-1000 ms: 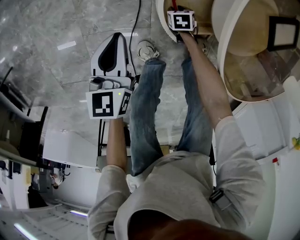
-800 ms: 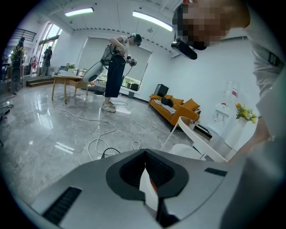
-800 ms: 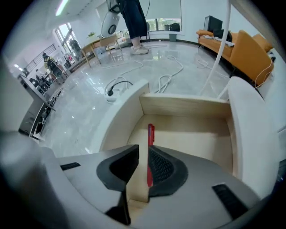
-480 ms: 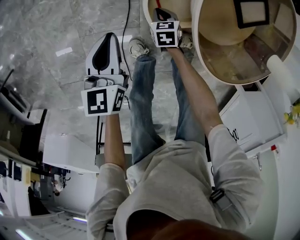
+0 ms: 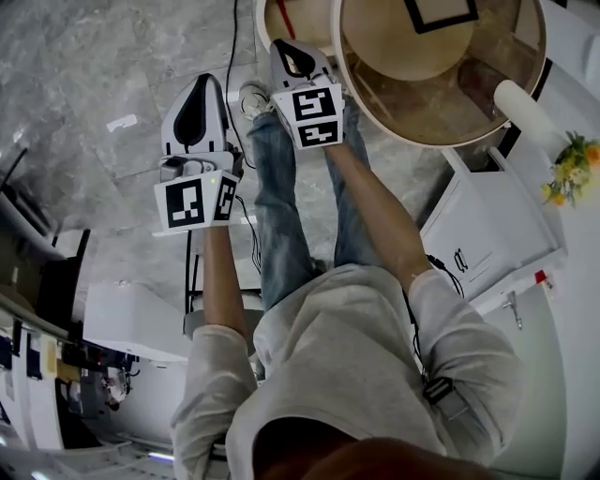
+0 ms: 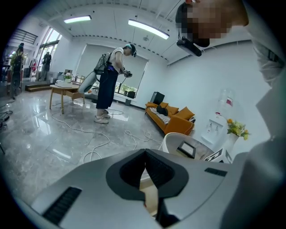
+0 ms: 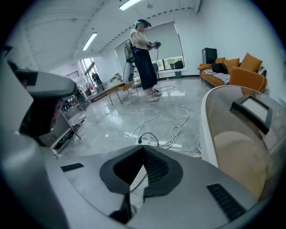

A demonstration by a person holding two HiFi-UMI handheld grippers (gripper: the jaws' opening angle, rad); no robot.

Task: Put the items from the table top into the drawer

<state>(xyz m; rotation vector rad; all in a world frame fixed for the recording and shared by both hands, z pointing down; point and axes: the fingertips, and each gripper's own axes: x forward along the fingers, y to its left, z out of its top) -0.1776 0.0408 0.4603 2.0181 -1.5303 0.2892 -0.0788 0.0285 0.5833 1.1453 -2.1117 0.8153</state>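
Observation:
A black picture frame [image 5: 441, 11] [image 7: 252, 109] lies on the round glass table top [image 5: 487, 84] at the upper right. Beside the table, at the top edge, a lower round beige compartment [image 5: 298, 21] shows a red thing [image 5: 284, 19] inside. My right gripper [image 5: 281, 45] [image 7: 143, 147] hangs just in front of that compartment, shut with nothing between its jaws. My left gripper [image 5: 203, 79] [image 6: 145, 153] is held over the grey floor to the left, also shut and empty. In the left gripper view the frame [image 6: 187, 150] rests on the table beyond the jaws.
A white cabinet [image 5: 492, 239] and flowers [image 5: 568, 159] stand at the right, and a white cylinder [image 5: 527, 112] lies by the table. Cables [image 7: 172, 127] run over the marble floor. Another person [image 6: 109, 78] stands far off near a wooden table, with an orange sofa [image 6: 172, 118] beyond.
Both grippers have come up toward the head camera. The right one rose out of the low round compartment and now sits in front of it; the left rose less.

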